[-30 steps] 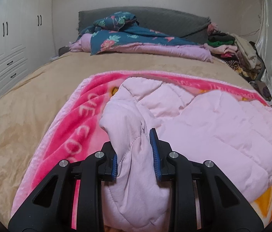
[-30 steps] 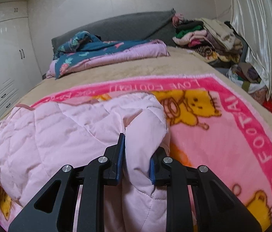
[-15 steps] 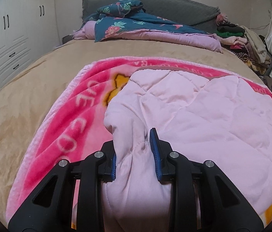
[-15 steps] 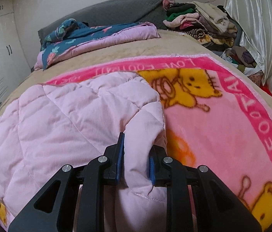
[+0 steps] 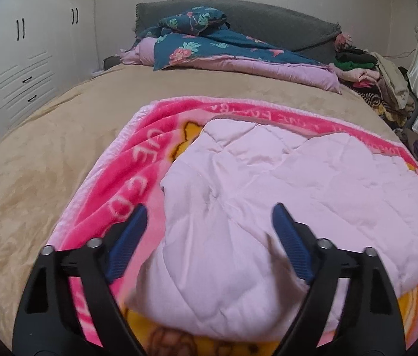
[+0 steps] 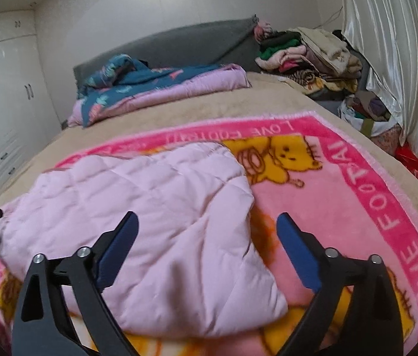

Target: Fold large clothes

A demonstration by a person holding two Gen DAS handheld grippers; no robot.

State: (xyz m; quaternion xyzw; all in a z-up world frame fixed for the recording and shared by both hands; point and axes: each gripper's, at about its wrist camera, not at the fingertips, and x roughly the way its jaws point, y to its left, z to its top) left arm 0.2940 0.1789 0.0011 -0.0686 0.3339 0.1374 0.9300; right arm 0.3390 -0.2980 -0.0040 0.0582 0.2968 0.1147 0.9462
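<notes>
Garment: the pale pink quilted coat [image 5: 283, 195] is lying folded on the pink cartoon blanket [image 6: 342, 195], toward the bed's near edge.
Left gripper [image 5: 209, 222]: jaws have just been opening, standing wide, coat beneath but unpinched.
Right gripper [image 6: 207, 228]: likewise spreading wide, over the coat's right edge.
Step in hand: releasing the fold.
Doing it well: lifting both clear without snagging, then checking the edges are lying square.

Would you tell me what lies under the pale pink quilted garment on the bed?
The quilted garment lies on a pink cartoon blanket, which shows all around it and rests on the tan bedcover. The blanket's print beneath the garment is covered.
</notes>
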